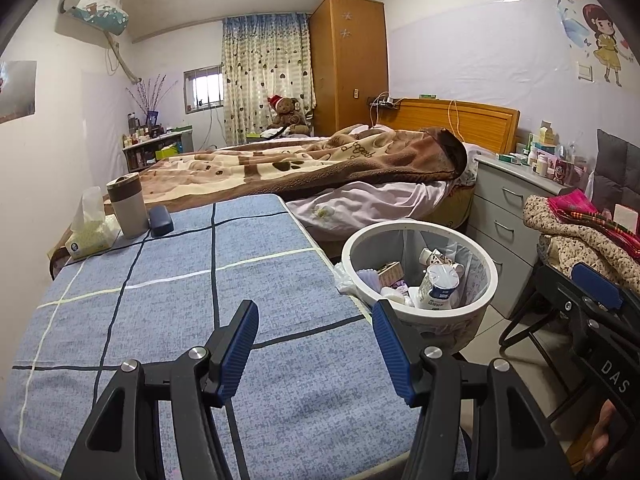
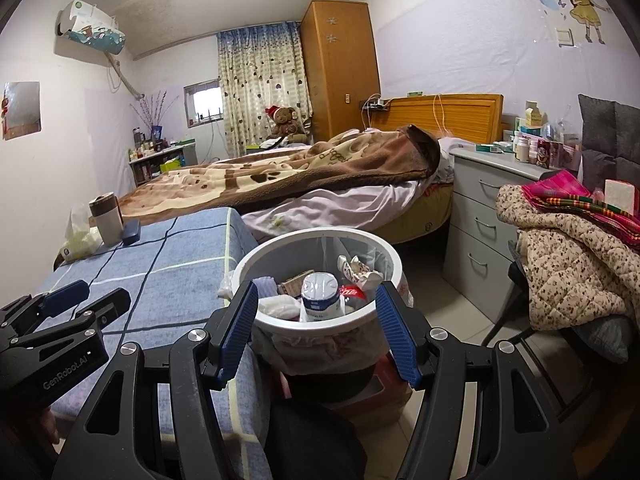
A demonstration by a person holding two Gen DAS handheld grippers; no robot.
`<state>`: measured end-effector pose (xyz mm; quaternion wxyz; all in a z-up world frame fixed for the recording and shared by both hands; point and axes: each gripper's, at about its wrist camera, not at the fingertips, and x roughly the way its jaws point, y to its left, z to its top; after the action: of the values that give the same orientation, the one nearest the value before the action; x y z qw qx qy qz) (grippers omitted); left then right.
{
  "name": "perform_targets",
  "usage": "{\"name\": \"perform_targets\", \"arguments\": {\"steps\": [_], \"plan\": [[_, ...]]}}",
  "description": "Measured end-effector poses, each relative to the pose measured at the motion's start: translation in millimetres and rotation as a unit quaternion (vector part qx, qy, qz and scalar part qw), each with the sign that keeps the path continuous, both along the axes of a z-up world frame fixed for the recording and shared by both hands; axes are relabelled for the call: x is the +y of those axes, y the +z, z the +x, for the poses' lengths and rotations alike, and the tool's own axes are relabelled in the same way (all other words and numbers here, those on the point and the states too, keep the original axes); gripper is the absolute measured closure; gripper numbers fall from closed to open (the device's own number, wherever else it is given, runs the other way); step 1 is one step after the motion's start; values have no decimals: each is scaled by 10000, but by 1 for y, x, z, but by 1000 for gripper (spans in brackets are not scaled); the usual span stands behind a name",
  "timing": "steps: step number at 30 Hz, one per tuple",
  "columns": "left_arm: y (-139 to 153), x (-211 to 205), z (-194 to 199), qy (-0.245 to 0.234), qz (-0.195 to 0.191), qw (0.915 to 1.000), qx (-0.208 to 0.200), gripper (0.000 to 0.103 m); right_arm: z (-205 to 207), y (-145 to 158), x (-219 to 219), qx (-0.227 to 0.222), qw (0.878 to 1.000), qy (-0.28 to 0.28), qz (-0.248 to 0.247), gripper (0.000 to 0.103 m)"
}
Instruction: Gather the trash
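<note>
A white round trash bin [image 1: 430, 316] [image 2: 320, 322] lined with a plastic bag stands beside the blue checked table [image 1: 180, 300] [image 2: 168, 256]. Inside lie a white milk bottle [image 1: 438, 286] [image 2: 322, 298], a crumpled carton [image 1: 438, 258] [image 2: 358, 270], a small brown box [image 1: 390, 274], tissues [image 2: 280, 306] and a red wrapper [image 2: 352, 292]. My left gripper [image 1: 316, 350] hovers open over the table's right edge with nothing between its fingers. My right gripper [image 2: 316, 328] stands open just before the bin's near rim, holding nothing. Each gripper shows in the other's view: the right gripper [image 1: 596, 312], the left gripper [image 2: 76, 300].
On the table's far left stand a tissue box [image 1: 90, 236], a grey-brown cup [image 1: 128, 210] [image 2: 106, 220] and a dark case [image 1: 160, 220]. Behind is a bed with a brown blanket [image 1: 300, 164]; right, a grey drawer unit [image 1: 508, 224] and a chair piled with quilted cloth [image 2: 572, 256].
</note>
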<state>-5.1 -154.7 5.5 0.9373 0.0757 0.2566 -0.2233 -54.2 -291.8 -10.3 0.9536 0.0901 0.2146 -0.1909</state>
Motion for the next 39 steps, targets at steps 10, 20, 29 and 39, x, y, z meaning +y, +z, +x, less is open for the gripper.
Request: {"name": "perform_targets", "arguments": {"steps": [10, 20, 29, 39], "plan": [[0, 2, 0, -1, 1, 10000, 1, 44, -1, 2, 0, -29, 10000, 22, -2, 40], [0, 3, 0, 0, 7, 10000, -4, 44, -1, 1, 1, -10, 10000, 24, 5, 40], [0, 2, 1, 2, 6, 10000, -6, 44, -1, 1, 1, -11, 10000, 25, 4, 40], [0, 3, 1, -4, 6, 10000, -5, 44, -1, 1, 1, -13, 10000, 23, 2, 40]]}}
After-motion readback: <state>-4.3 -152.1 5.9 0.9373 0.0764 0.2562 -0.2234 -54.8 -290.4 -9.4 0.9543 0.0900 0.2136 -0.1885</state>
